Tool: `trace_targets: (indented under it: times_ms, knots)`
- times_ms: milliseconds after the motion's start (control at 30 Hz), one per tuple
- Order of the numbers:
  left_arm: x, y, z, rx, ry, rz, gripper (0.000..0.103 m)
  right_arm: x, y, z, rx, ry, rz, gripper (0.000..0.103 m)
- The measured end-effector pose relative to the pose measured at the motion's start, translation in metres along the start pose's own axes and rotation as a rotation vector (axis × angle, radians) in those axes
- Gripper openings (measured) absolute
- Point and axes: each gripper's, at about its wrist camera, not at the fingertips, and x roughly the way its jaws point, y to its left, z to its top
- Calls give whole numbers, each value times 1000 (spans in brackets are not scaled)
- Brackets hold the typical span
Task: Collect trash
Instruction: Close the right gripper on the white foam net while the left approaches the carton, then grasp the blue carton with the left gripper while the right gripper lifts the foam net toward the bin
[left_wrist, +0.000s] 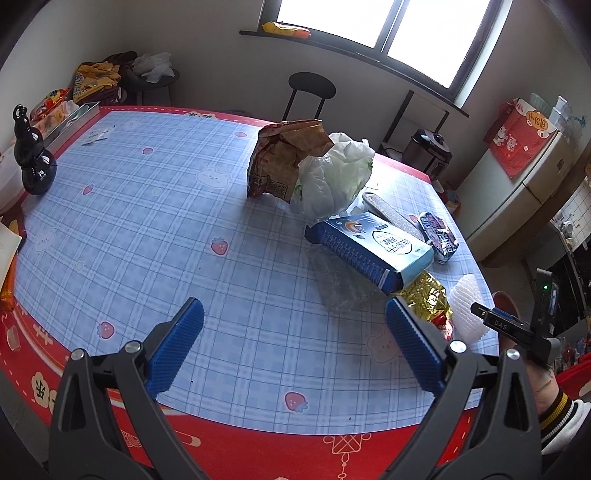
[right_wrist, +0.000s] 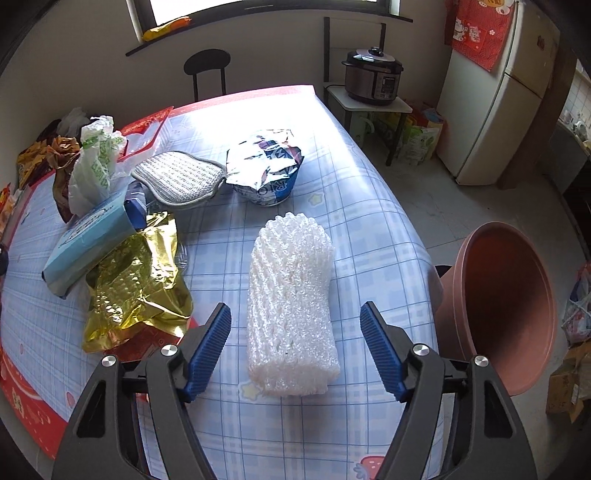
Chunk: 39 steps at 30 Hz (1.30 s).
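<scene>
foam net sleeve (right_wrist: 291, 314) lies on bench (right_wrist: 369, 229) between right gripper (right_wrist: 295, 347) fingers, spread wide, not touching. likely light, soft, squashy; pinch across its middle. left gripper (left_wrist: 295, 350) fingers spread, empty. brown tub (right_wrist: 506, 306) beside bench edge.

The left black gripper with blue ribbed pads (left_wrist: 294, 314) is spread wide; the right black gripper with blue ribbed pads (right_wrist: 295, 317) likewise gapes, nothing between its fingers touching them.
</scene>
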Motion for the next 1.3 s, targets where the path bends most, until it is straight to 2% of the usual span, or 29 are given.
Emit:
trace_targets:
  times_ms: [67,100,133,400,533,600,667,867,1067,1233,1300]
  knots:
    - [2,4,2,1,6,-5,97,5,-3,-2,42,17,45,70]
    - [3,3,3,8,5,-2,97,6,-4,-4,63,22,86,56]
    - [3,2,3,18,3,6,97,7,-5,-5,71,31,92,33]
    - [9,-30,6,79,8,-30,96,-36,-10,-15,49,-77,137,28]
    - [14,-51,2,74,41,-99,95,-61,-20,-20,45,-128,176,28]
    - [21,-56,1,7,87,-180,82,-70,-26,-25,36,-145,180,27]
    - [33,-55,3,-101,148,-276,76,-77,-32,-30,30,-157,182,27]
    - [82,-49,23,-385,193,-401,75,-88,-64,-41,60,-162,140,28]
    - [148,-32,17,-667,281,-443,75,-96,-89,-53,86,-155,80,27]
    - [169,-35,12,-725,271,-521,76,-98,-106,-63,118,-136,36,28]
    - [176,-38,12,-731,277,-526,76,-98,-110,-65,128,-130,25,28]
